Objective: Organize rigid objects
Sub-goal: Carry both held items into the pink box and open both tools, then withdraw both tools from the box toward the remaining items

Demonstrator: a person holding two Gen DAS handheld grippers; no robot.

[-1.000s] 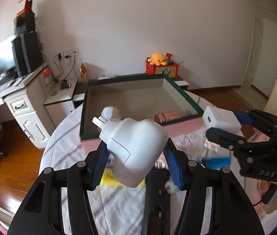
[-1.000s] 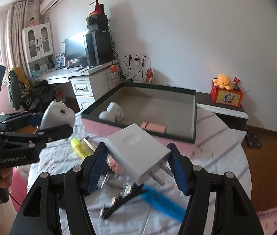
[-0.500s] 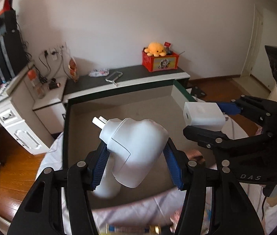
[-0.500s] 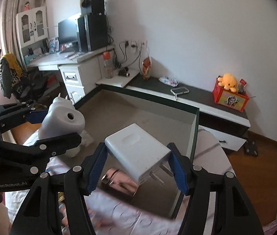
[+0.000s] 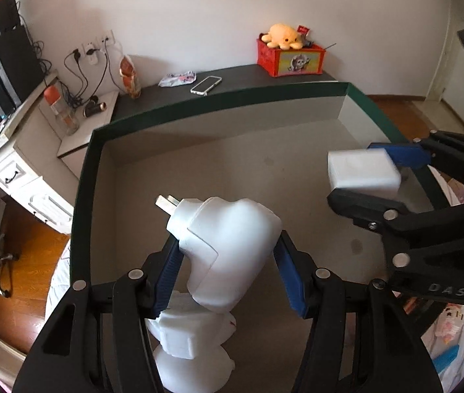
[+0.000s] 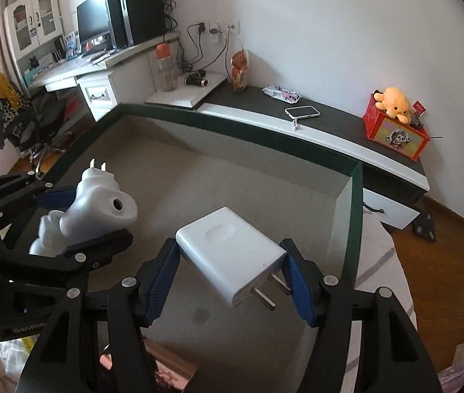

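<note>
We're at the drop-off step: left gripper (image 5: 228,268) jaws opening around the curved white plug (image 5: 228,245), right gripper (image 6: 230,280) pinching the flat white charger (image 6: 232,249), both above the green-rimmed box (image 5: 81,196). Next we lower and let go beside the white adapters (image 5: 192,350) already inside.

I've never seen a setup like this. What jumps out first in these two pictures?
Two black claws with blue pads, each with a white plug-in charger between its pads, hang over a big green-rimmed box. The left claw has a rounded adapter and its jaws are opening; the right claw grips a flat rectangular charger. More white adapters already lie in the box, and behind it a yellow plush octopus sits on a red box.
</note>
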